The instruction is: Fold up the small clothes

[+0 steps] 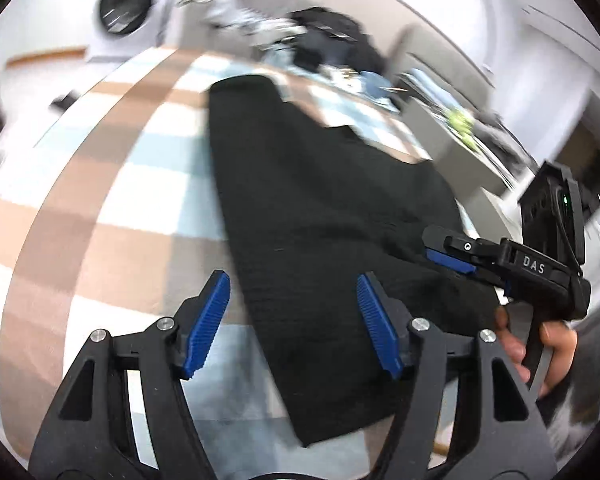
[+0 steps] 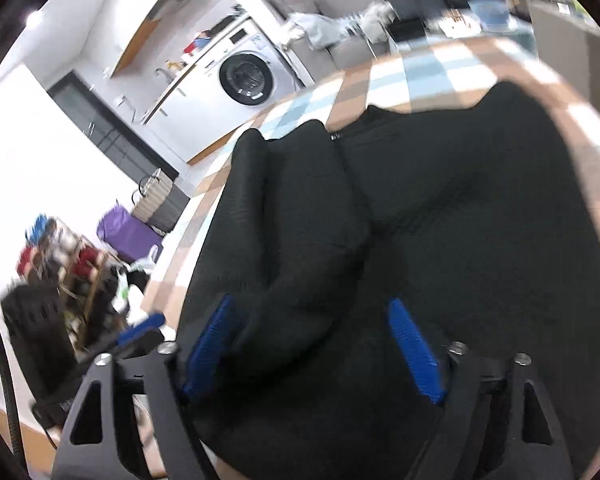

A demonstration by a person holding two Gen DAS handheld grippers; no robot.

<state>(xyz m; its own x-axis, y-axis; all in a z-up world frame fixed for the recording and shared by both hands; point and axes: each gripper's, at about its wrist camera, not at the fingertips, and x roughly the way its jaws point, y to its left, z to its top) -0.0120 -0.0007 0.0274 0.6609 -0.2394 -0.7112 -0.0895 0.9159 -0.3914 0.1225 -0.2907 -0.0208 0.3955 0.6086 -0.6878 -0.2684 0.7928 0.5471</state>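
Left gripper (image 1: 294,322) open over black garment (image 1: 320,216) — washing machine (image 1: 130,4) beyond.

The desk (image 1: 112,184) is covered by a checked cloth (image 1: 60,240) in brown, pale blue and white squares. A black garment (image 1: 320,208) lies spread flat on it, running lengthwise. At the far end sits a blurred heap of dark and light clothes (image 1: 324,36).

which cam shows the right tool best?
Left wrist view: the right tool shows whole from the side over the black garment, hand on its handle, though the finger gap is unclear. Right wrist view shows only its own blue fingers, spread apart.
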